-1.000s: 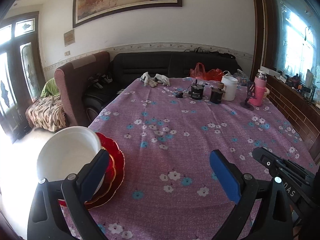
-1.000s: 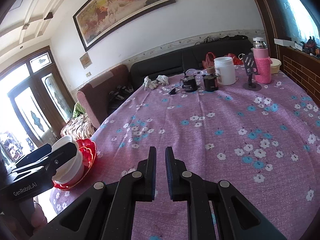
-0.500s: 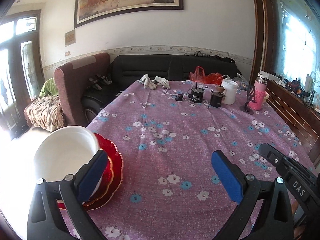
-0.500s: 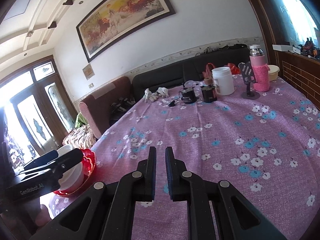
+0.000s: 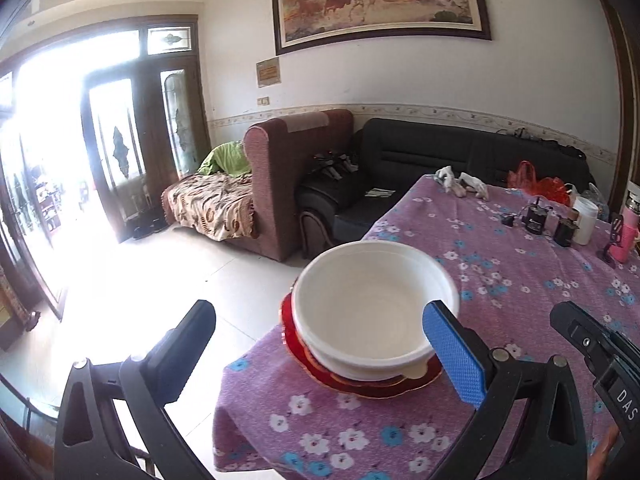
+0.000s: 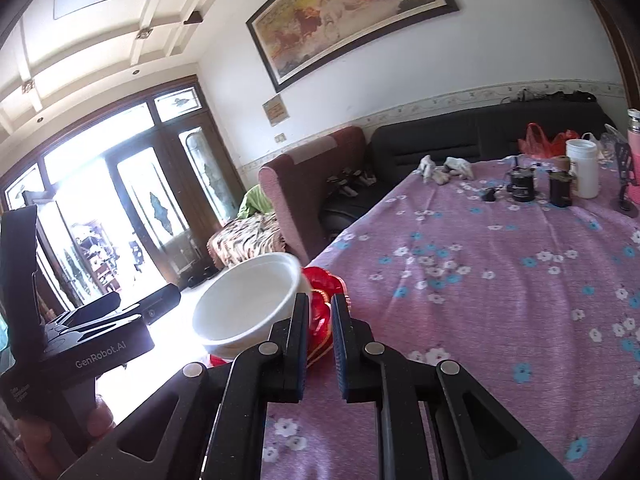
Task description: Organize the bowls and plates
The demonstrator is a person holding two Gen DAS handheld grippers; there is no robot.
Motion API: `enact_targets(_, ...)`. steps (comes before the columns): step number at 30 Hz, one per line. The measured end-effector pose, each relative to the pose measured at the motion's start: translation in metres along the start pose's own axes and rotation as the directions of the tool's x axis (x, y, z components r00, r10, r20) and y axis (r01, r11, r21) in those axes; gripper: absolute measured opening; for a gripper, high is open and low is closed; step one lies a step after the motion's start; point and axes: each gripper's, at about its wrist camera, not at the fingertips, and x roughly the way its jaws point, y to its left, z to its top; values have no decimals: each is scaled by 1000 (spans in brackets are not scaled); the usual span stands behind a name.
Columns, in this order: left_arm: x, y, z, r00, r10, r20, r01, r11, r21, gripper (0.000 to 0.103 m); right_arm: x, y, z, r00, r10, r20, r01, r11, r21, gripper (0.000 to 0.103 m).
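my left claw (image 5: 324,356) sits spread wide, its blue pad at 4 o'clock of the white bowl (image 5: 372,300), gripping nothing. that bowl rests nested on a stack of red plates (image 5: 360,384) at the near corner of the worktop (image 5: 520,280) with its purple flowered cloth. my right claw (image 6: 320,320) has its fingers nearly together with only a narrow slit, empty, the red plates (image 6: 324,280) just past its tips at 12 o'clock.

Daylight pours through the glass doors (image 5: 120,152) on my left, blowing out the floor (image 5: 132,292) to pure white in both views. The white bowl (image 5: 372,304) looks slightly soft. Fisheye bending curves the walls, and the corners go black.
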Motion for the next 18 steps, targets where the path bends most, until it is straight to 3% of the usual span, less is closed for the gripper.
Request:
enact_targets(7,2,26,-3,1000,-11,-11,10,999,-43,103,20,50,-6,997,63,-32,-65,995,-70,13)
enact_targets(18,-4,26,-6,1000,-25,6,25,999,-29,103,23,59,-3,998,63,-28,-66,994,-91,13)
